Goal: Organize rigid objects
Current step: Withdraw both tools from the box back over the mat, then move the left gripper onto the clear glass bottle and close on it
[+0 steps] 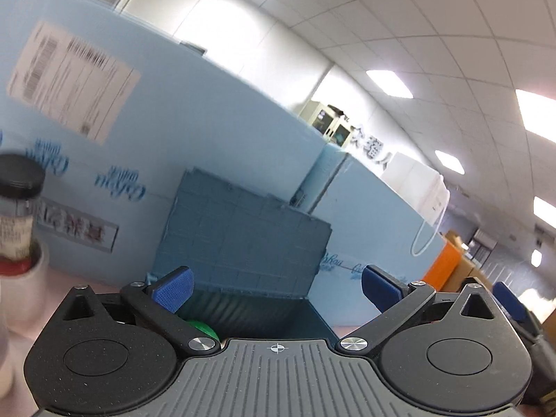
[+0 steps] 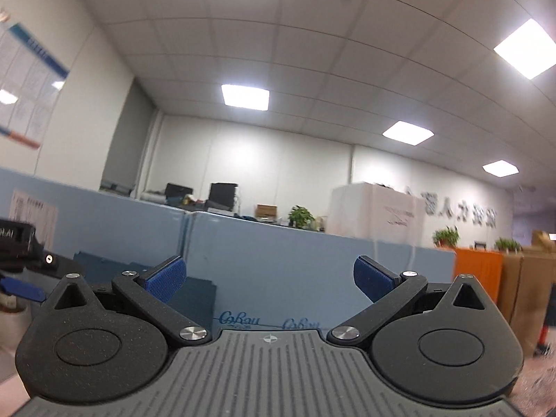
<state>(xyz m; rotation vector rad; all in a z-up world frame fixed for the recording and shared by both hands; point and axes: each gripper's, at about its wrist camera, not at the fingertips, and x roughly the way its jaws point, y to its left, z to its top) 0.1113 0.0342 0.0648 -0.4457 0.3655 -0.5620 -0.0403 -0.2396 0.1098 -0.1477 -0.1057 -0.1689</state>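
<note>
My left gripper (image 1: 276, 288) is open wide with nothing between its blue pads (image 1: 173, 288). Just beyond it a dark teal plastic box (image 1: 243, 239) stands with its ribbed lid raised. A green object (image 1: 203, 328) lies inside the box, half hidden under the left finger. At the far left a bottle with a black cap (image 1: 17, 187) stands upright in a white holder (image 1: 34, 271). My right gripper (image 2: 269, 281) is open and holds nothing, pointing slightly upward over the blue panels. The teal box (image 2: 104, 264) shows behind its left finger.
Light blue foam panels (image 1: 208, 121) wall off the back of the pink tabletop (image 1: 351, 330). Of my right gripper only one blue pad (image 1: 507, 300) shows at the right edge. The left gripper's pad (image 2: 24, 290) shows at the left edge. Orange and brown boxes (image 2: 479, 271) stand far right.
</note>
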